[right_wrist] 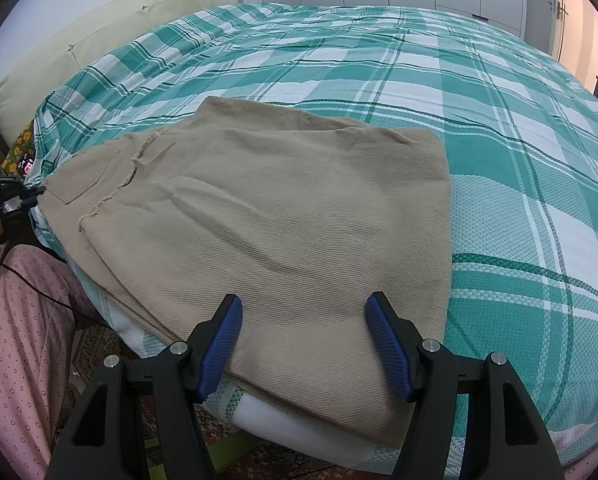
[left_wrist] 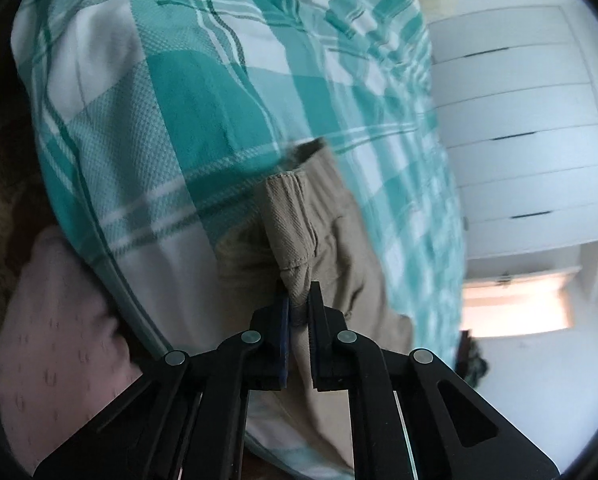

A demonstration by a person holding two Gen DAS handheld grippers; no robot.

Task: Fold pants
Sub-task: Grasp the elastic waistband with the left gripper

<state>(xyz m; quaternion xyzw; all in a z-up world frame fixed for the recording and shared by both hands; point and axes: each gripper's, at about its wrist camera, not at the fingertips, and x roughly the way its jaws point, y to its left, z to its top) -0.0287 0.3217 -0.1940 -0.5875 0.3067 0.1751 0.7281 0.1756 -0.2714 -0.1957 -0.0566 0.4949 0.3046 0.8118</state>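
Beige pants (right_wrist: 279,208) lie folded on a bed with a teal plaid cover (right_wrist: 479,120), close to its near edge. In the left wrist view, my left gripper (left_wrist: 299,308) is shut on a thick seamed edge of the pants (left_wrist: 327,240), pinching the cloth between its pads. The same gripper shows at the far left of the right wrist view (right_wrist: 15,196), at the pants' left corner. My right gripper (right_wrist: 303,320) stands open over the near end of the pants, its blue pads (right_wrist: 221,348) wide apart and gripping nothing.
A person's leg in pink dotted cloth (right_wrist: 23,340) stands beside the bed at the left. A cream headboard (right_wrist: 99,40) runs along the far left. White wardrobe fronts (left_wrist: 519,140) line the wall. A patterned rug (right_wrist: 99,344) lies below the bed edge.
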